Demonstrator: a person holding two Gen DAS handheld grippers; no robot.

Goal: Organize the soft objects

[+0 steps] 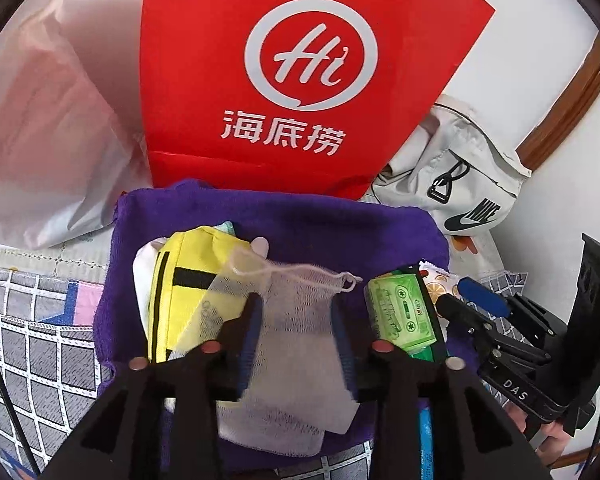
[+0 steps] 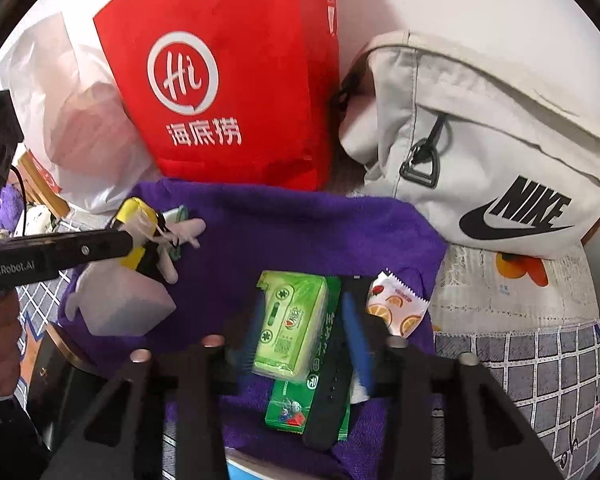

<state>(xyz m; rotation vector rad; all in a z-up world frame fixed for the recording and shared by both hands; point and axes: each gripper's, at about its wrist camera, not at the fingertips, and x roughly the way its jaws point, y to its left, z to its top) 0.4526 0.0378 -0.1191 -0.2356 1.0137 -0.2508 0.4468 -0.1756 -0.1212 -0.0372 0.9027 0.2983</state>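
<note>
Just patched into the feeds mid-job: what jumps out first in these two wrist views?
The big red bag with a white Hi logo stands at the back, against the wall. In front of it lies a purple towel strewn with small items. The left gripper is closed on a white mesh pouch beside a yellow pouch, while the right gripper straddles a green tissue pack. A white Nike bag slumps at right.

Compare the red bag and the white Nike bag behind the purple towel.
The red bag stands upright with smooth flat sides; the white Nike bag slumps, soft and creased. The red bag bears a white circled Hi logo over Chinese characters; the white Nike bag bears a black swoosh. The white Nike bag shows a zipper and black strap hardware; the red bag shows none. Both sit behind the purple towel against the wall.
</note>
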